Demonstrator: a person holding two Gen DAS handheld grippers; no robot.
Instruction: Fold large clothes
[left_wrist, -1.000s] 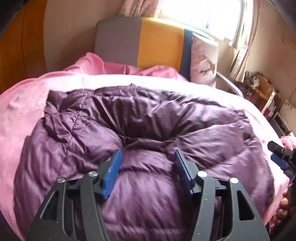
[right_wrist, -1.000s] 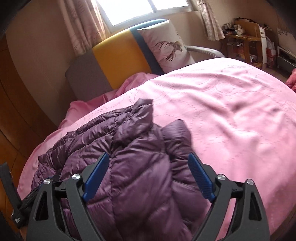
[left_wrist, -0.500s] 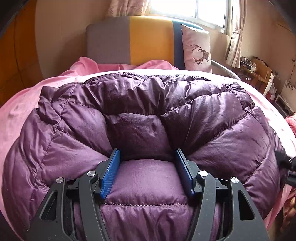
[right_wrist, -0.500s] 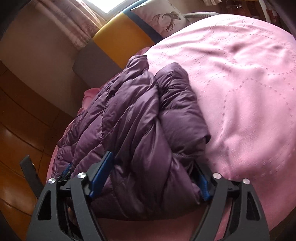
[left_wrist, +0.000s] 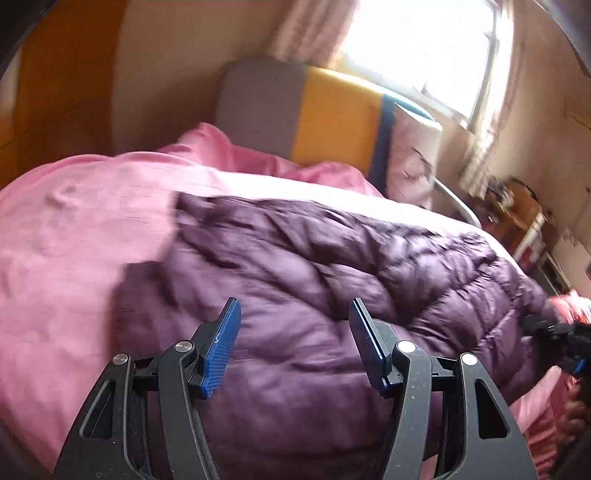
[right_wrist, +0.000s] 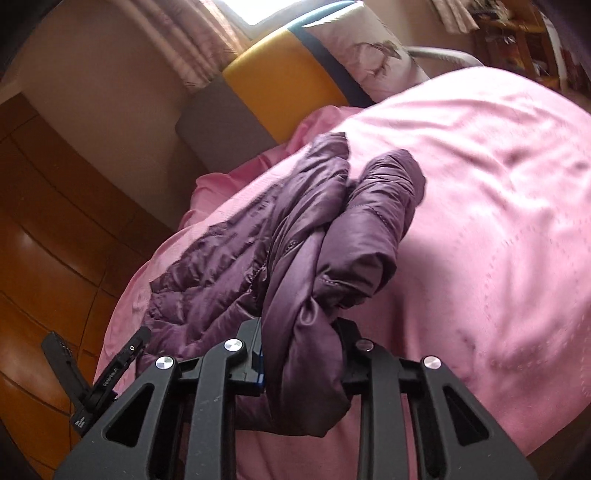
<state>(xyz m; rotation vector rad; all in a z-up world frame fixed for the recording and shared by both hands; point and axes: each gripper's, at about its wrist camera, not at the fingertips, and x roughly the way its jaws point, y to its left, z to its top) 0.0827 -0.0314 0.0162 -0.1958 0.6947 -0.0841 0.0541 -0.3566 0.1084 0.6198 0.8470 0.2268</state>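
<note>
- Right tool (right_wrist: 301, 354) has just been closing; its jaws now pinch a bunched end of the purple down jacket (right_wrist: 303, 236) and that end has come up off the pink bedspread (right_wrist: 498, 221).
- Left tool (left_wrist: 295, 347): same mid-width gap as before, and the padding that bulged between the pads earlier is gone; jacket seems to lie under the pads, not gripped, though blur makes contact hard to tell.
- Jacket lies across the bed, mostly flat on the left-hand side, one end raised at the right.
- Judgement: one-sided grip set, likely start of a fold-over; left side not secured yet.
- Right tool's pads mostly buried in fabric.
- Left wrist view smeared; sleeves, collar, zipper not identifiable.
- Jacket's near hem cut off below both tools.
</note>
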